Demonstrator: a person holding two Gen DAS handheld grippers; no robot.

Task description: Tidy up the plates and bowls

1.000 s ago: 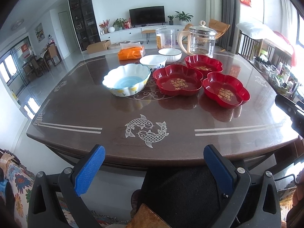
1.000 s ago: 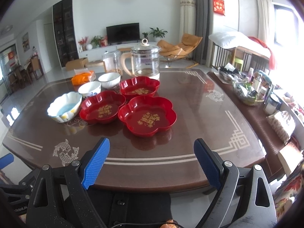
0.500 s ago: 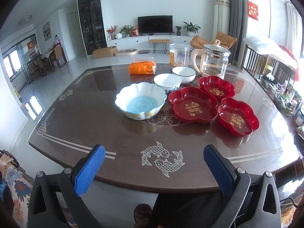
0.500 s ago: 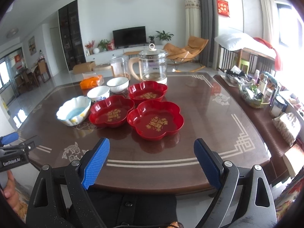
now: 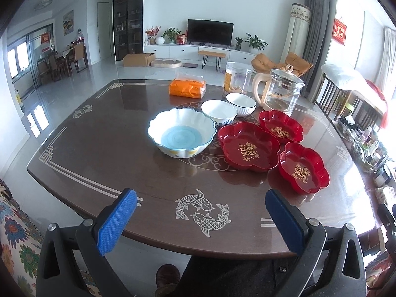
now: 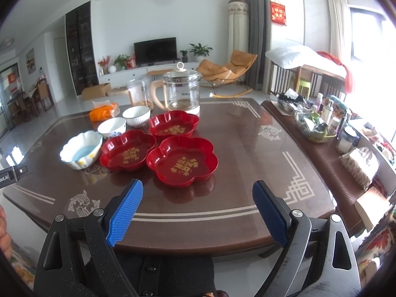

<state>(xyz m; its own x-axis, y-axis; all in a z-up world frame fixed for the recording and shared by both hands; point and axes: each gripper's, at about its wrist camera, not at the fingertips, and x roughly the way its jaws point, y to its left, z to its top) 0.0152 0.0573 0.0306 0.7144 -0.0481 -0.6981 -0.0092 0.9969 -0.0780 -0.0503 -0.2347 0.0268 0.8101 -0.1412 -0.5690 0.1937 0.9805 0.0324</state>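
Note:
Three red flower-shaped plates sit on the dark table: the middle one [image 5: 248, 146], the far one [image 5: 281, 126] and the nearest right one [image 5: 304, 167]. Left of them is a scalloped white bowl with a blue inside [image 5: 182, 135], then two small white bowls [image 5: 219, 112] [image 5: 240, 103]. In the right wrist view the nearest red plate [image 6: 182, 163] lies just beyond my right gripper [image 6: 197, 211]. Both grippers are open and empty. My left gripper [image 5: 201, 219] hovers over the table's front edge.
A glass kettle [image 5: 281, 91], a clear jar [image 5: 237, 76] and an orange tissue pack [image 5: 187, 88] stand at the table's far side. A side counter with bottles and a basket [image 6: 314, 123] runs along the right. The left gripper's body [image 6: 12, 174] shows at the left edge.
Both grippers have risen and moved forward toward the table. The dishes have not moved.

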